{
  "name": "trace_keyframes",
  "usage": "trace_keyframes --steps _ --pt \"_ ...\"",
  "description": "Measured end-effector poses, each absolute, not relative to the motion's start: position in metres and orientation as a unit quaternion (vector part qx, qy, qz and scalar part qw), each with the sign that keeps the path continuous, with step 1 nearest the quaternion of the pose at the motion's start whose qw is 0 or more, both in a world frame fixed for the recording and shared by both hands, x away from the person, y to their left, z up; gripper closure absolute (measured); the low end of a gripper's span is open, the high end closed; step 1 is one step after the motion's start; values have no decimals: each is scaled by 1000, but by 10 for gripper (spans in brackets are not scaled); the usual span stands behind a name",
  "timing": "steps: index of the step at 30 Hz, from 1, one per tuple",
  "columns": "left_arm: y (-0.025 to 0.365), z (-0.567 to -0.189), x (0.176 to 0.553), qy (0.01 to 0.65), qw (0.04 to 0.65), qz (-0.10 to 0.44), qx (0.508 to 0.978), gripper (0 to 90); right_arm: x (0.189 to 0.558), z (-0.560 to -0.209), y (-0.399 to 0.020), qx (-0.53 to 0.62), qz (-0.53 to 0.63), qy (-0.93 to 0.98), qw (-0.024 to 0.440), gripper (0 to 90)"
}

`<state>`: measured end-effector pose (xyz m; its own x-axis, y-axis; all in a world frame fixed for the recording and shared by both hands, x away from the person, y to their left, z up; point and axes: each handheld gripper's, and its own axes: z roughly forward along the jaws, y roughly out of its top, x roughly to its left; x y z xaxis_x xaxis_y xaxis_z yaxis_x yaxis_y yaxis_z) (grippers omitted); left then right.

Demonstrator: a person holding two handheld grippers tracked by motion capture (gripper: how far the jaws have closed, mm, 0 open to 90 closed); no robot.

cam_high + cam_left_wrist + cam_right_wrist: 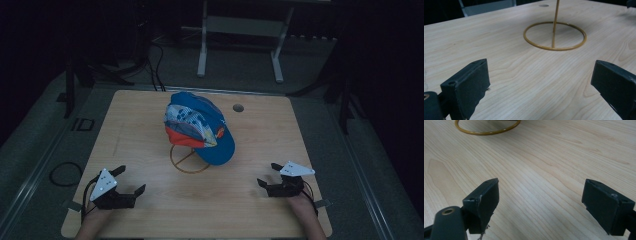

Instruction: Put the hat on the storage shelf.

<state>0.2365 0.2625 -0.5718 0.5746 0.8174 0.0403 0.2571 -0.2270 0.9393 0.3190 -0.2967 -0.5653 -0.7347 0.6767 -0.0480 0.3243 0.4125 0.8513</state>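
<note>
Cap on wire stand, brim toward near-right | left claw apart | right claw apart

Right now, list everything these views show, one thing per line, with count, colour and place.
cap: one, blue with a red and white patterned side, perched on the stand at mid-table
stand: one, mustard-yellow wire, ring base flat on the table with an upright rod
table: one, light wood, with a small round hole near its far edge
metal frame: one, grey, on the floor beyond the table
cable: one, black loop, on the floor left of the table
left gripper: one, black, near left corner, open
right gripper: one, black, near right corner, open
</note>
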Motion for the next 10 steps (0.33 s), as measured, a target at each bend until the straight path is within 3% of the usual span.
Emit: trace_keyframes --steps 10 --pt "266 -573 238 374 502 281 727 23 320 -567 -299 311 446 815 201 143"
